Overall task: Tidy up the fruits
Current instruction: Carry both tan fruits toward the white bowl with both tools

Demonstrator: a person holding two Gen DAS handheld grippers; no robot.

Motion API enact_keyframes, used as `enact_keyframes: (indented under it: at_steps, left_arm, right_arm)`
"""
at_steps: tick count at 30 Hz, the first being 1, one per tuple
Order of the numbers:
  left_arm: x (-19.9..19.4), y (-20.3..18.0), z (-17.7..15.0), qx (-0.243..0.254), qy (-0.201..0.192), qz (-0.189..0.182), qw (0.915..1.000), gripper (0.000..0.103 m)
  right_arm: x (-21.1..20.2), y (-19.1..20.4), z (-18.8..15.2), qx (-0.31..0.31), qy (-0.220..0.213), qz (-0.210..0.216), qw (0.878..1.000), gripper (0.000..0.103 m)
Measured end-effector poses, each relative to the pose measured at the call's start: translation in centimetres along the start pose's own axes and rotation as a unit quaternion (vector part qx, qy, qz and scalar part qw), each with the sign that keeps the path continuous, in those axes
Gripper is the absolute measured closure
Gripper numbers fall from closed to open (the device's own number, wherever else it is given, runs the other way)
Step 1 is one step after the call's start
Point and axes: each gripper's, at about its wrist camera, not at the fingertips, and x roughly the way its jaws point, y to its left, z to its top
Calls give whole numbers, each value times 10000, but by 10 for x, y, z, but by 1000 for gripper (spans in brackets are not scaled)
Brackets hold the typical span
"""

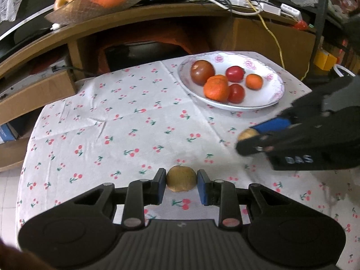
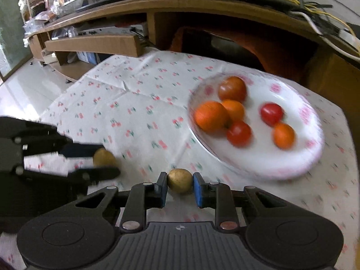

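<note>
My left gripper (image 1: pixel 181 183) is shut on a brown kiwi (image 1: pixel 181 178) just above the cherry-print tablecloth (image 1: pixel 126 121). My right gripper (image 2: pixel 180 183) is shut on a second brown kiwi (image 2: pixel 180 180). Each gripper shows in the other's view: the right one (image 1: pixel 249 138) at the right with its kiwi (image 1: pixel 247 134), the left one (image 2: pixel 108 159) at the left with its kiwi (image 2: pixel 104 157). A white flowered plate (image 1: pixel 265 67) at the far right holds several tomatoes and tangerines (image 1: pixel 216 90). It also shows in the right wrist view (image 2: pixel 299 157), blurred.
A curved wooden TV stand (image 1: pixel 157 15) stands behind the table. On it are a glass bowl (image 1: pixel 94 6) with an apple and oranges, plus cables and power strips (image 1: pixel 258 4). A cardboard piece (image 2: pixel 94 45) lies on the lower shelf at the left. Tiled floor (image 2: pixel 24 90) lies to the left.
</note>
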Motion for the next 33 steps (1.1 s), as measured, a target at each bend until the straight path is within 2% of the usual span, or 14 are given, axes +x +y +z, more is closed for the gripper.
enact_keyframes:
  at_steps: [11,19,33]
  left_arm:
    - [0,-52,14,573,-1,-256,9980,68]
    - [10,-75,12,797,149,-235,9964,67]
    - [12,-75,11,715,75,-223,9972,66]
  right_arm:
    - [-41,-25,-36,94,207,-553,9982,79]
    - [-38,-32,-47,142,171,-545,9983,79]
    - [-35,-33,-47,138,162,-448,9988,79]
